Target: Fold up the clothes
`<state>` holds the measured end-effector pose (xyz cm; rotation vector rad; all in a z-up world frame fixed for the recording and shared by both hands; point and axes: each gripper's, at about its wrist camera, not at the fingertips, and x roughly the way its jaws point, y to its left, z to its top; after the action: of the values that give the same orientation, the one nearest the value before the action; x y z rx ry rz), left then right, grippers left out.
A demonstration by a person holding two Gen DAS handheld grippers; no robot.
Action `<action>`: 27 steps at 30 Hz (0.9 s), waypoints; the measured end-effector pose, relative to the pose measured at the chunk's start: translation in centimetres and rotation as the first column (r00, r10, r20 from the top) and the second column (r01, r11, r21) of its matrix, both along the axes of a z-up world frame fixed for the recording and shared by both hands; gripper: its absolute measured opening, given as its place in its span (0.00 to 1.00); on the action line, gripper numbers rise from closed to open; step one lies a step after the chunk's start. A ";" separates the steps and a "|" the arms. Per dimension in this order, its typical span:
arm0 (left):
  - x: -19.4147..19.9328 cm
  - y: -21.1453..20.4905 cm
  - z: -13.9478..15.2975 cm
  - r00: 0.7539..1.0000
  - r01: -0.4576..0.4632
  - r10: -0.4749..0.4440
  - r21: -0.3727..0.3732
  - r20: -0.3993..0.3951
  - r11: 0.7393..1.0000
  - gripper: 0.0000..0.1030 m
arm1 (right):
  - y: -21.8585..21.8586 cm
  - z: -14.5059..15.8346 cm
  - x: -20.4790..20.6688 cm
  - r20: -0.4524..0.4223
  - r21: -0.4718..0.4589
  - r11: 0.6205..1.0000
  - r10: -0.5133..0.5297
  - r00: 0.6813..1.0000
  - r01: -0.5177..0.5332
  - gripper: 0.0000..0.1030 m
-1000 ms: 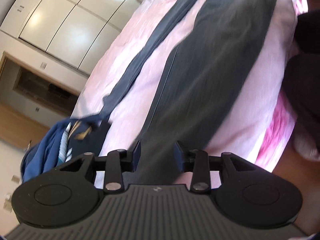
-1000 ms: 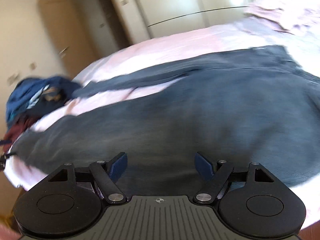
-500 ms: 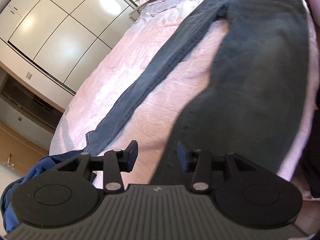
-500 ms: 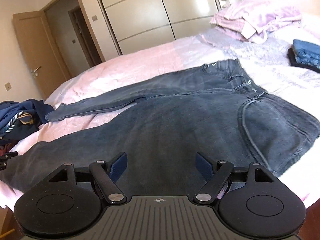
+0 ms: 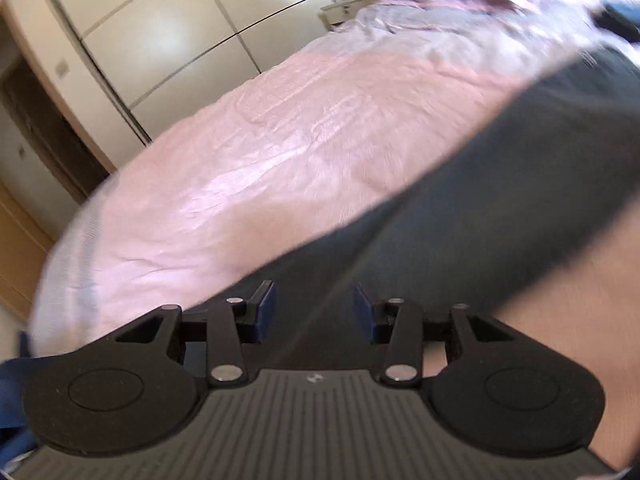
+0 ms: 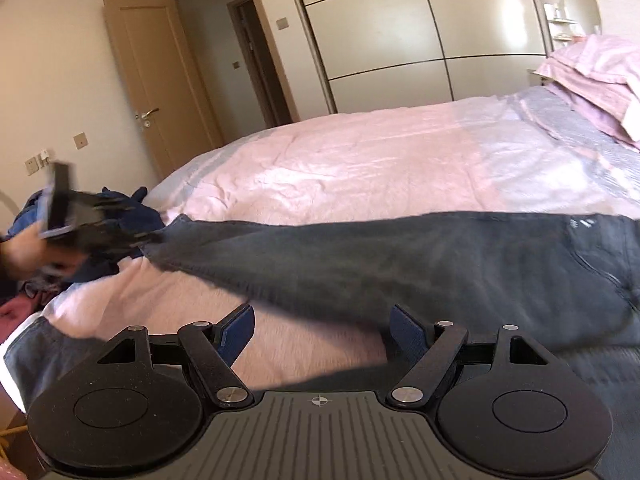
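The left gripper (image 5: 313, 312) has its fingers (image 5: 265, 312) parted, nothing between them. The right gripper (image 6: 323, 334) is spread wider, likewise empty. A hand (image 6: 18, 254) holds the left gripper, blurred.

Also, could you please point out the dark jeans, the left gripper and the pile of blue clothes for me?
dark jeans (image 6: 440, 256), right wrist view, on the stretched leg.
left gripper (image 5: 314, 312), left wrist view, midway between the blue fingertips.
pile of blue clothes (image 6: 140, 216), right wrist view, on the navy fabric.
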<state>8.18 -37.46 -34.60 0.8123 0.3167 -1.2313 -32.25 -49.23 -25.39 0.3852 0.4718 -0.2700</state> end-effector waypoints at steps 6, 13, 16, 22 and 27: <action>-0.1 -8.2 -5.6 0.935 0.031 0.021 0.139 -0.355 0.990 0.36 | -1.8 -2.5 1.8 -0.031 0.029 0.999 0.017 0.999 -0.016 0.75; 1.4 -4.6 -6.1 0.939 0.037 0.008 0.126 -0.345 0.991 0.38 | -1.8 -3.4 0.9 -0.029 0.028 0.999 0.021 0.999 -0.021 0.75; 4.5 -2.7 -5.6 0.946 -0.037 0.081 0.143 -0.315 0.989 0.39 | -1.8 -3.3 0.5 -0.032 0.020 1.000 0.015 0.999 -0.015 0.75; 9.3 3.3 -4.7 0.922 -0.237 0.276 0.169 -0.273 0.957 0.48 | -1.8 -2.6 -1.5 -0.057 0.023 0.998 -0.064 0.996 0.065 0.76; 7.0 9.4 -1.7 0.939 -0.235 0.263 0.144 -0.224 0.961 0.42 | -0.1 -1.6 -5.2 -0.120 0.019 0.991 -0.132 0.984 0.136 0.76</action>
<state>15.17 -28.09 -36.30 0.6963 0.6748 -1.0793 -37.42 -49.34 -26.98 0.4299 0.5674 -0.4191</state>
